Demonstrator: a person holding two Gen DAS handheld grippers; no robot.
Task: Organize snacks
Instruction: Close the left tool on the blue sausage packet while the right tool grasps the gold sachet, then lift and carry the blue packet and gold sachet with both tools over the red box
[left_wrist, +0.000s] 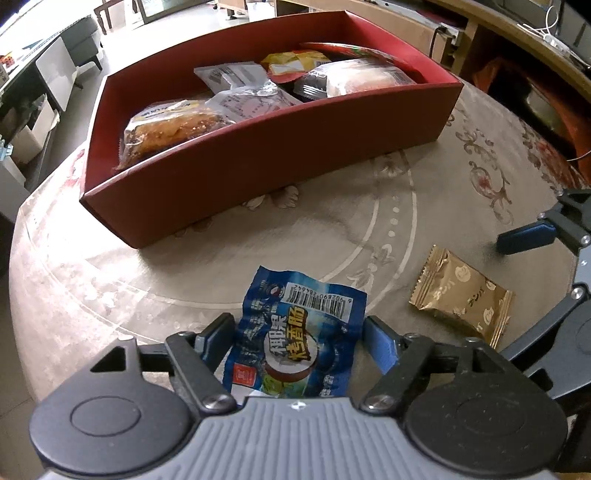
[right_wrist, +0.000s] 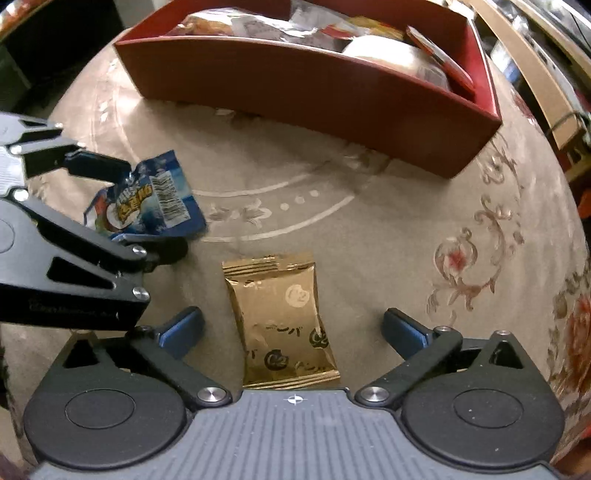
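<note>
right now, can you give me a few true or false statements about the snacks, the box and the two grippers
1. The gold packet lies between the right gripper's open fingers, untouched. True.
2. The blue packet is inside the red box. False: it is on the tablecloth, between the left gripper's fingers.
3. The red box is empty. False: it holds several wrapped snacks.
4. The gold packet lies outside the box. True.
</note>
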